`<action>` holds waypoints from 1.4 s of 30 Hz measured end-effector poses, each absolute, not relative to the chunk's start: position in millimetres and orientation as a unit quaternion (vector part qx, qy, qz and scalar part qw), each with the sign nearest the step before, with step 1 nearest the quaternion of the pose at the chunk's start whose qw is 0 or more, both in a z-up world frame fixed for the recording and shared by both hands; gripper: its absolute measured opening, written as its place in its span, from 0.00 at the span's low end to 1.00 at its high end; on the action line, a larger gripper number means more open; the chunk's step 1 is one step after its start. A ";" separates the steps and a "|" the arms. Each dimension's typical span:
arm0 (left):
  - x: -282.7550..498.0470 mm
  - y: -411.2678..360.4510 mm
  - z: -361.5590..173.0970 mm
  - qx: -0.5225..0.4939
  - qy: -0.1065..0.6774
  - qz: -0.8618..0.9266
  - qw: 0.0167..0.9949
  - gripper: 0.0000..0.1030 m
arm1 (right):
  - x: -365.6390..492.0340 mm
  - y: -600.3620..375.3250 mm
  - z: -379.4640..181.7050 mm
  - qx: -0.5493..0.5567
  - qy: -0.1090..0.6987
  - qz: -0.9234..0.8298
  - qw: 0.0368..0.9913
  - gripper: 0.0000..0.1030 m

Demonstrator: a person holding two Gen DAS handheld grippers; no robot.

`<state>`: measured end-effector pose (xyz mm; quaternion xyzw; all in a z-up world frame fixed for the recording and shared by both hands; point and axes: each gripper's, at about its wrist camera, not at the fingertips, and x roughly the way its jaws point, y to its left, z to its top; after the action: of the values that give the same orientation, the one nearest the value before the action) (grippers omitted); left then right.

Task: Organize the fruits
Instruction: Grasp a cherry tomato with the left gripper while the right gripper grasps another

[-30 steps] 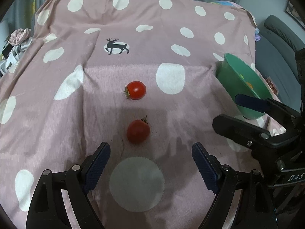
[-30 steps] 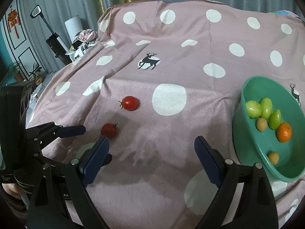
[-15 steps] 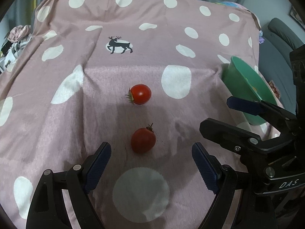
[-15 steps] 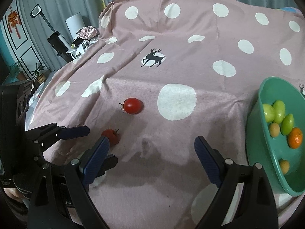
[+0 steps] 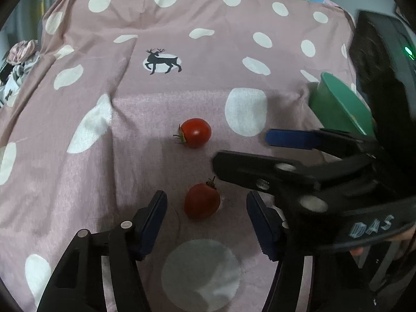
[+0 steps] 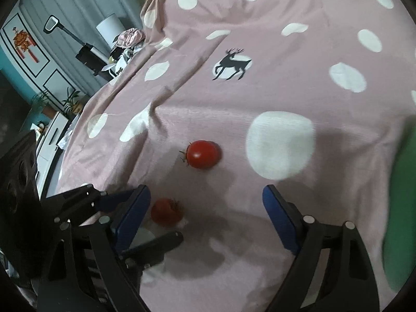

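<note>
Two red tomatoes lie on the pink polka-dot cloth. The near tomato [image 5: 202, 204] sits between the open fingers of my left gripper [image 5: 205, 218], untouched; it also shows in the right wrist view [image 6: 166, 212]. The far tomato [image 5: 196, 132] lies beyond it, and in the right wrist view [image 6: 204, 154] ahead of my open, empty right gripper [image 6: 205, 213]. The right gripper [image 5: 241, 150] reaches in from the right in the left wrist view, close above the near tomato. The green bowl [image 5: 335, 104] stands at the right; its contents are hidden.
The cloth [image 5: 130, 104] drapes over the surface and falls off at the left and far edges. A blurred green bowl rim [image 6: 400, 208] is at the right edge. A room with furniture and plants [image 6: 65, 98] lies to the left.
Both grippers moved forward and closer to the tomatoes. The left gripper's fingers now flank the near tomato. The right gripper swung left, putting the bowl at the frame's edge.
</note>
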<state>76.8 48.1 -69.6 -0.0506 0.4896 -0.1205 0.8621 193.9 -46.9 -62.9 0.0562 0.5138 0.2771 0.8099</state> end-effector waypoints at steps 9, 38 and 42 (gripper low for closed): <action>84.0 52.3 -76.0 -0.050 0.494 -0.119 0.860 0.41 | 216.0 -27.4 -78.5 0.062 0.527 0.299 0.793 0.64; 81.5 60.7 -77.7 -0.062 0.490 -0.116 0.862 0.28 | 218.7 -20.4 -77.9 0.037 0.506 0.278 0.816 0.32; 76.1 63.3 -76.9 -0.063 0.489 -0.116 0.862 0.28 | 211.0 -31.8 -70.2 0.055 0.498 0.277 0.820 0.32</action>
<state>76.1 63.3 -76.9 -0.0631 0.4890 -0.1160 0.8622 211.0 -31.8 -70.2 0.0550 0.4983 0.2768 0.8198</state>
